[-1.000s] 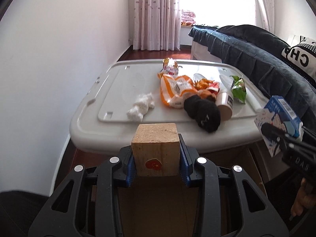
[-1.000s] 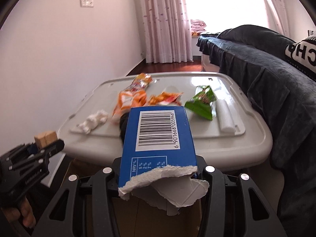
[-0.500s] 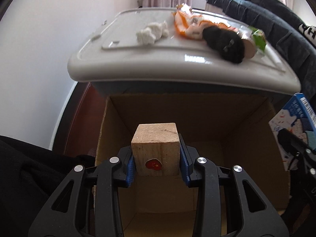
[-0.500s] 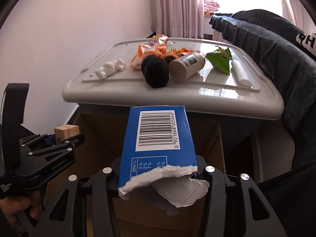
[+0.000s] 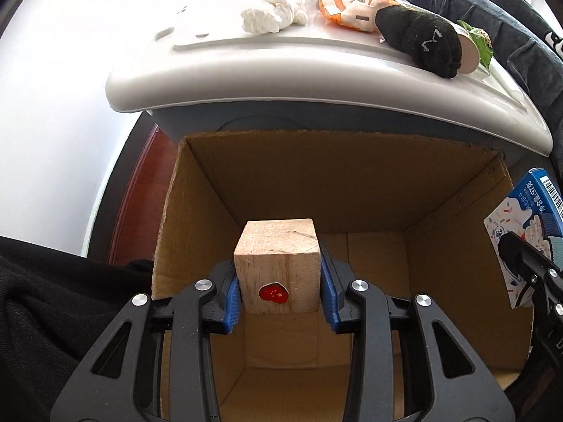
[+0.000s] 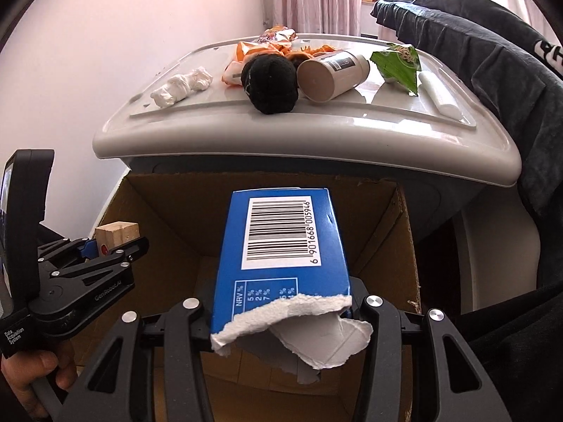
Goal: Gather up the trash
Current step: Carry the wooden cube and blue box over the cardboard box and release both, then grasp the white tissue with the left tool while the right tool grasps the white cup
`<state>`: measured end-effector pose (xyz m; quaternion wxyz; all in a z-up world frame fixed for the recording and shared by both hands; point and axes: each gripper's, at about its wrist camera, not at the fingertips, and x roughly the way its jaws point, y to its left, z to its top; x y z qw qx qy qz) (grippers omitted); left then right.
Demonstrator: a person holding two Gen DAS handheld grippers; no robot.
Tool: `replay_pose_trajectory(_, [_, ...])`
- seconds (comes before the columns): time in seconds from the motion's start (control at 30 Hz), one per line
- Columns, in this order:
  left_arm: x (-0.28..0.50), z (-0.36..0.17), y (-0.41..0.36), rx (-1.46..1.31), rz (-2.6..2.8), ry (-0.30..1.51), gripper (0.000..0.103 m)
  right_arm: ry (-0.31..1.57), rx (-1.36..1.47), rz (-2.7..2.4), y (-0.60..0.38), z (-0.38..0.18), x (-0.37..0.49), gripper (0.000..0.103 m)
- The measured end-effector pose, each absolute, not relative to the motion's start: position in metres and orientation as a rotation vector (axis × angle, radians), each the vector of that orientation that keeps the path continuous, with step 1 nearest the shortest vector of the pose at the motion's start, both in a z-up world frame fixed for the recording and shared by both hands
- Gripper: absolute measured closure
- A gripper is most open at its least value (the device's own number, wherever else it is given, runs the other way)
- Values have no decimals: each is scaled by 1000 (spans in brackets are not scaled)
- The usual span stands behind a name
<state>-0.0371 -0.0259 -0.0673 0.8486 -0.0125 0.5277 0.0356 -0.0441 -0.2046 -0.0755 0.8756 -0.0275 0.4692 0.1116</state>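
My left gripper [image 5: 279, 281] is shut on a wooden block [image 5: 278, 263] with a red sticker and holds it over the open cardboard box [image 5: 352, 197]. My right gripper [image 6: 281, 302] is shut on a torn blue carton [image 6: 281, 246] with a barcode, also over the box [image 6: 404, 232]. The carton shows at the right edge of the left wrist view [image 5: 520, 232]. The block and left gripper show at the left of the right wrist view [image 6: 116, 234]. The box floor that I can see is bare.
Behind the box stands a grey bin with a white lid [image 6: 281, 130]. On the lid lie a white tissue wad [image 6: 183, 86], orange wrappers [image 6: 260, 49], a black sock [image 6: 271, 84], a paper cup [image 6: 330, 74], a green wrapper [image 6: 397, 65] and a white tube [image 6: 440, 95]. A dark sofa [image 6: 492, 63] is at the right.
Both grippers have come down and tilted from lid height to over the open cardboard box. Each still holds its object.
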Motion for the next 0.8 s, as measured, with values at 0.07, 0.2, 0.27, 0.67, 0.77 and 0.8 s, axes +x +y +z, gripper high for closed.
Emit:
replay_pose_trajectory(0.07, [-38,-67,-25,-22,74,1109,68,980,-54,232,-205,-75,-43,55])
replay_pose_trajectory(0.2, [-40,-64,-27,-17,77,1092,56,981,-42,227,-207,-73,-42,47])
replay_pose_trajectory(0.27, [-42,-62,-28,4,110,1073,15,971,-33,194,-211,-72,-41,22])
replay_pose_trajectory(0.67, [-44,-57,-26,16,116,1047,14,919,63,131,-234,-60,-37,22])
replay_pose_trajectory(0.77, [-42,-50,-19,-18,106,1037,14,900,56,119,-238,-49,-30,22])
replay_pose_trajectory(0.8, [-42,-47,-18,-21,103,1026,14,891,50,117,-238,-44,-26,22])
